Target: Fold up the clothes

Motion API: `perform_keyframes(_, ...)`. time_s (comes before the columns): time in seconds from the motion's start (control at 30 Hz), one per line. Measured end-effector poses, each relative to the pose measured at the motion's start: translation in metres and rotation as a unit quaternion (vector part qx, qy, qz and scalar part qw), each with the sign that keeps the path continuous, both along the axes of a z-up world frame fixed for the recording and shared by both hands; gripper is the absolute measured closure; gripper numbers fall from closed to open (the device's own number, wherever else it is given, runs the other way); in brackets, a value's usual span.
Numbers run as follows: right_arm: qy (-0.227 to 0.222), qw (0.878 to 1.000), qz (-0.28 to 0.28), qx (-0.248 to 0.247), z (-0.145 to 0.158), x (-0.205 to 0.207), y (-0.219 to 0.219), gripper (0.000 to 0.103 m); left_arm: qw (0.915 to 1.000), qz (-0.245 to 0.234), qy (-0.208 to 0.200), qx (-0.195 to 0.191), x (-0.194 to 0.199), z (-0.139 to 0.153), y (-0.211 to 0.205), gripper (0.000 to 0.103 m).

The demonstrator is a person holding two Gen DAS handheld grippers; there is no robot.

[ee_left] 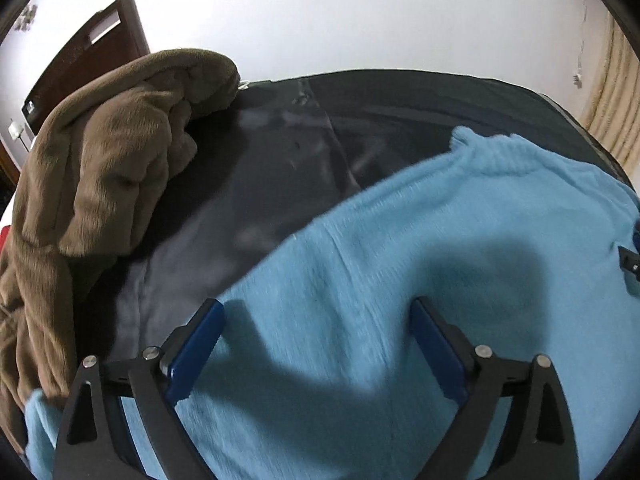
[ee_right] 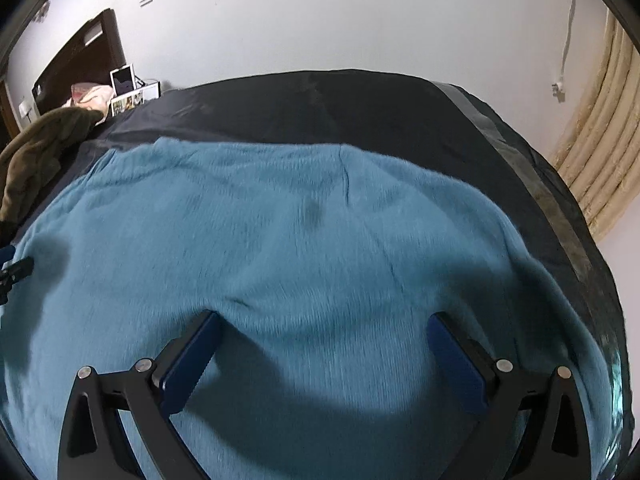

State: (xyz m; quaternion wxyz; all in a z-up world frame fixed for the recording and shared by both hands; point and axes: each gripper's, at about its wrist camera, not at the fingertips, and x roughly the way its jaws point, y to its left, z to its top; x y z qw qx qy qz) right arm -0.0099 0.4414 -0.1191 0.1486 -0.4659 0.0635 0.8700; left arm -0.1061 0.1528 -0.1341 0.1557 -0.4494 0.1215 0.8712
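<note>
Both claws stood wide and empty: the left claw (ee_left: 316, 312) and the right claw (ee_right: 324, 326) hovered over the blue sweater (ee_right: 280, 240), which lay spread on the dark bed (ee_right: 360, 104) beside a brown fleece (ee_left: 100, 152). Soft, light and floppy, it would likely pinch best at hem or shoulder edges. No legible writing showed.

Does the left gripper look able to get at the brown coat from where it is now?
Probably yes. The left gripper is open over the blue sweater, and only dark sheet lies between it and the brown coat to its left; nothing blocks the way.
</note>
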Motion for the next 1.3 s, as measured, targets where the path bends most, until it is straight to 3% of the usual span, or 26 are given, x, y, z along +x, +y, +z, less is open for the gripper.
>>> perform_keyframes(0.53, 0.011, 1.0, -0.005, -0.003, -0.007, -0.046, 0.02, 0.0, 0.9972, 0.014, 0.054, -0.05, -0.055, -0.002, 0.031, 0.007)
perform_keyframes(0.7, 0.017, 1.0, -0.006, -0.007, -0.003, -0.031, 0.017, 0.0, 0.9986, 0.017, 0.032, -0.038, -0.051, 0.001, 0.025, 0.007)
perform_keyframes(0.83, 0.055, 0.998, 0.011, -0.035, 0.023, 0.017, 0.011, 0.0, 0.9997, -0.011, 0.015, -0.015, -0.022, 0.012, 0.018, 0.007)
perform_keyframes(0.97, 0.076, 0.997, 0.007, -0.015, 0.044, 0.088, 0.007, 0.0, 0.9975, -0.068, 0.021, -0.001, 0.026, 0.026, 0.016, 0.007)
perform_keyframes(1.17, 0.097, 0.995, -0.009, -0.019, 0.045, 0.192, -0.006, 0.0, 0.9897, -0.14, 0.012, 0.03, 0.099, 0.033, 0.012, 0.007)
perform_keyframes(1.3, 0.079, 0.997, -0.02, -0.001, 0.029, 0.233, -0.021, 0.0, 0.9839, -0.175, 0.007, 0.035, 0.137, 0.031, 0.022, 0.007)
